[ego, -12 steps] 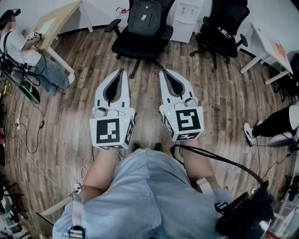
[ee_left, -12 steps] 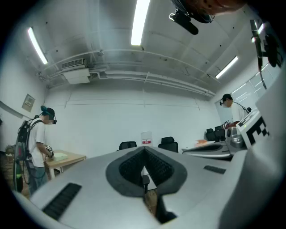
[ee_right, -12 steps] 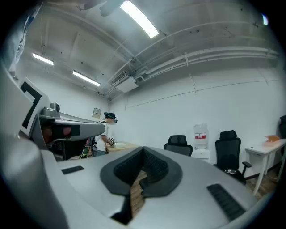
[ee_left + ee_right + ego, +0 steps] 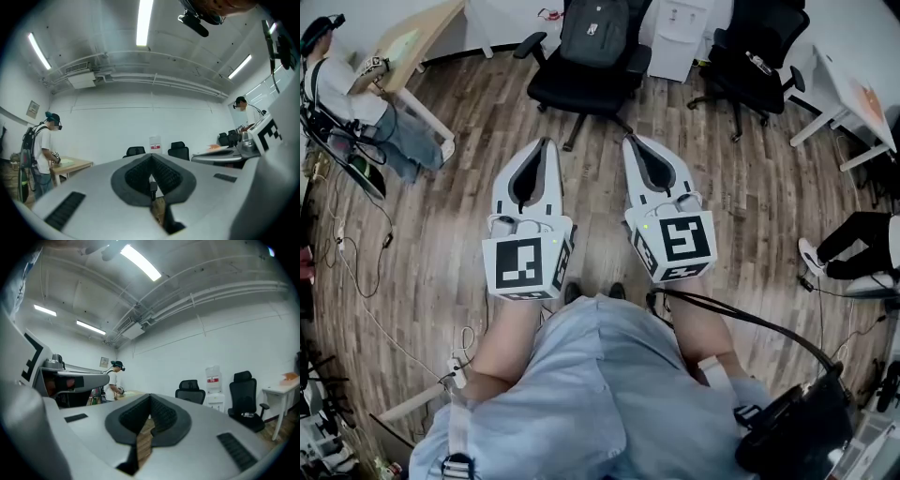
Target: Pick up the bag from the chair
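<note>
Hovering side by side over the wooden floor point(image 4: 750, 206) in the middle of the head view, the left gripper point(image 4: 546, 143) and the right gripper point(image 4: 630, 141) point level toward the top of the frame. Both have their jaws pressed fully together, with nothing held between them. The dark grey backpack point(image 4: 594, 33) sits upright on a black office chair point(image 4: 572, 92) at top centre, well apart from both grippers. A second black chair point(image 4: 750, 61) stands at upper right.
</note>
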`<state>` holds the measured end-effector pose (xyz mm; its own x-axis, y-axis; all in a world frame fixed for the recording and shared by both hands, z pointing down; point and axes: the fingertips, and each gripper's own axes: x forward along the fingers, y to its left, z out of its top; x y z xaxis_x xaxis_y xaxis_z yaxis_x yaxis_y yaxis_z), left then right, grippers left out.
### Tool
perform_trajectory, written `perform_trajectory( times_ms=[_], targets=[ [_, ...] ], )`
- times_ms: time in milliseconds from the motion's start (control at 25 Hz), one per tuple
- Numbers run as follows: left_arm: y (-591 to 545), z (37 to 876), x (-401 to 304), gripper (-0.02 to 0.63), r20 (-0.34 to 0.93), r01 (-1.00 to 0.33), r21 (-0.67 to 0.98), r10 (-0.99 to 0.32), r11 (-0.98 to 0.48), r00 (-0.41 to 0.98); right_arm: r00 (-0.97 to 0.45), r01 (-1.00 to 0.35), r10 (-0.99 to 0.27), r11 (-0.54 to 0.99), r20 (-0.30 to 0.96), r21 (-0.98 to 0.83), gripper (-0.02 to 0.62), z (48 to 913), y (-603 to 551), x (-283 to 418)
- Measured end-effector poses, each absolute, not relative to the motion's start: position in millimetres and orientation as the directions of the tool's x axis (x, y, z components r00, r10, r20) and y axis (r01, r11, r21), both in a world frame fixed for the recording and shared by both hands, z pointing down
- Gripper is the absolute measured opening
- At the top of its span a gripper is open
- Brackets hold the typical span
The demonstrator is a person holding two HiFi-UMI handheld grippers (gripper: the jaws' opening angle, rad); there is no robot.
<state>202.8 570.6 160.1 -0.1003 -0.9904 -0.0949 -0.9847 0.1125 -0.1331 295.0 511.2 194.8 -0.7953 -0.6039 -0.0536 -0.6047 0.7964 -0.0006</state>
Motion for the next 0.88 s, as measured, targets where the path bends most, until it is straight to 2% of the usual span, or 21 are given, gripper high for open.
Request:
perform_trajectory(
  times_ms=[400, 880],
  targets=[
    [559, 191, 207, 0.002, -0.037, -0.98, -0.099, -0.985, 0.172, -0.169, -0.789, -0.615, -0.615, 0.788, 0.004, -0.012, 0.002, 221, 478, 311],
    [472, 207, 125, 0.002, -0.028, -0.984, -0.056, -0.985, 0.171, -0.17, -0.783, -0.62, -0.62, 0.784, 0.043, 0.01, 0.002, 237, 395, 230]
  ],
)
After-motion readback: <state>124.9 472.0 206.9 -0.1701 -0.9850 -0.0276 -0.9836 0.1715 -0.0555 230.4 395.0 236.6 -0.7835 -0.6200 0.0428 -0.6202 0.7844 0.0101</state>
